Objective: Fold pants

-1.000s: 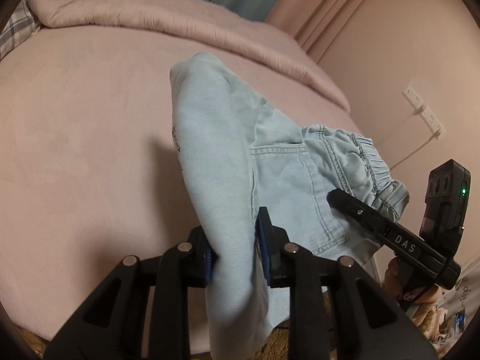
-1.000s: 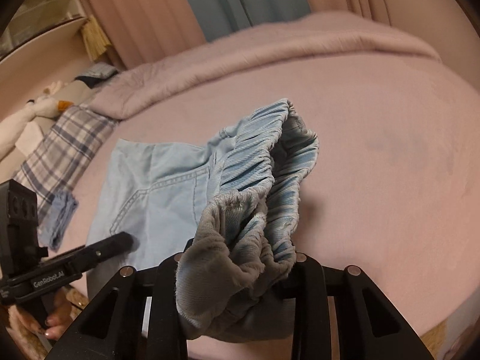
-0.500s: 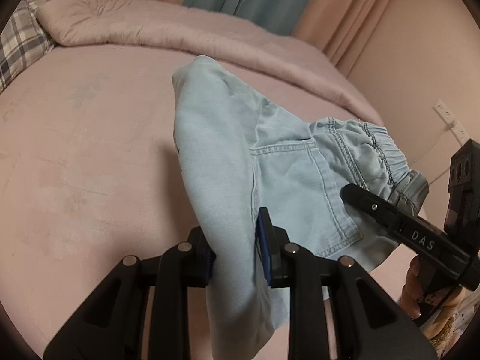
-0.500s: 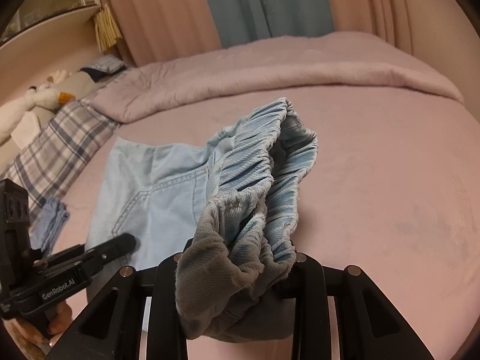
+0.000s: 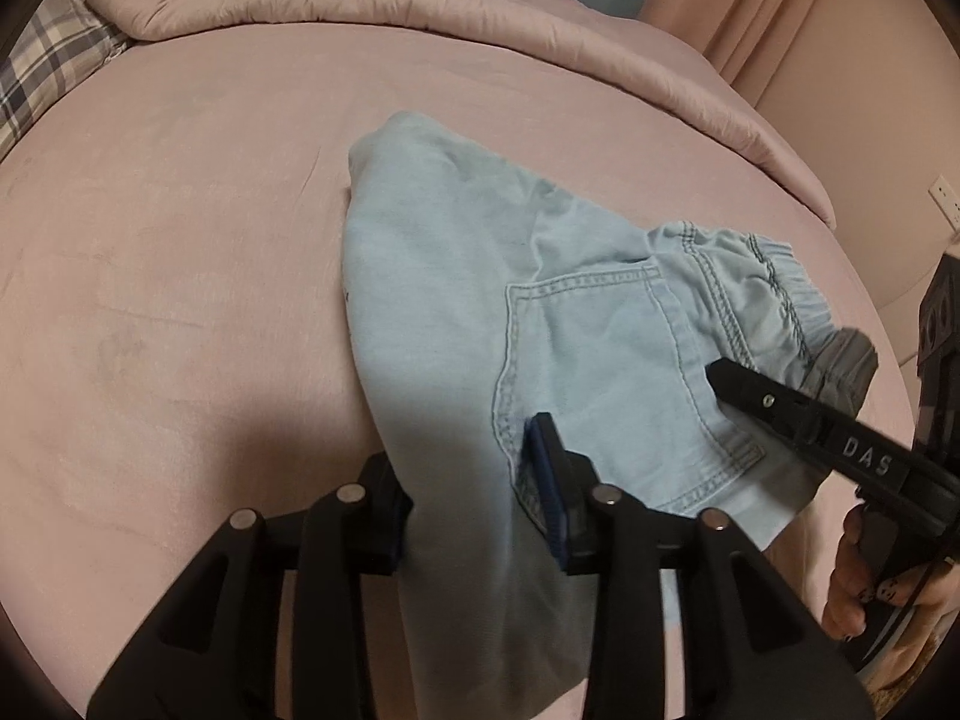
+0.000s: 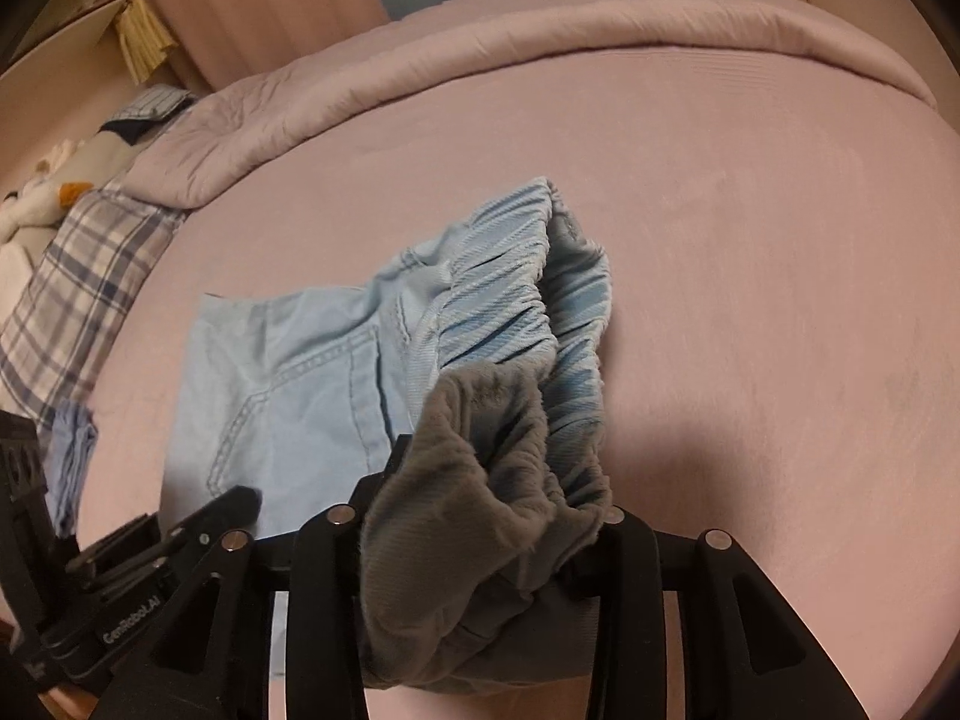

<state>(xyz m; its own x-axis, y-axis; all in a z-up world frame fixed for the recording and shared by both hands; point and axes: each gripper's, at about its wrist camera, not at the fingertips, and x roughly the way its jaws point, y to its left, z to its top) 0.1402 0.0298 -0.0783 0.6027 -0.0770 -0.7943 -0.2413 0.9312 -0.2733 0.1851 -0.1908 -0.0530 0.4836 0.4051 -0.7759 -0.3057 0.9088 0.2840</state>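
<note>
My left gripper [image 5: 468, 504] is clamped on a fold of the light blue pants [image 5: 480, 300], the cloth pinched between its two blue pads [image 5: 543, 474] and hanging down past them toward six o'clock in the left wrist view. From that grip the pants run up and away across the pink bed [image 5: 180, 240], with a folded end near twelve o'clock of the garment and the back pocket [image 5: 600, 360] lying flat toward three o'clock. The elastic waistband [image 5: 774, 294] sits at the three o'clock end, where my right gripper [image 5: 798, 414] reaches in from four o'clock and touches it.

In the right wrist view my right gripper [image 6: 480, 516] is clenched on the bunched waistband [image 6: 510, 324], which bulges up between the fingers and shows its grey inner side [image 6: 480, 456]. The rest of the pants [image 6: 282, 384] spreads flat on the bed [image 6: 750, 240] toward nine o'clock. My left gripper [image 6: 234, 501] shows at eight o'clock, at the near edge of the cloth. A rolled pink quilt [image 6: 480, 60] lies along the far side of the bed, and a plaid pillow [image 6: 78, 276] rests at nine o'clock.
</note>
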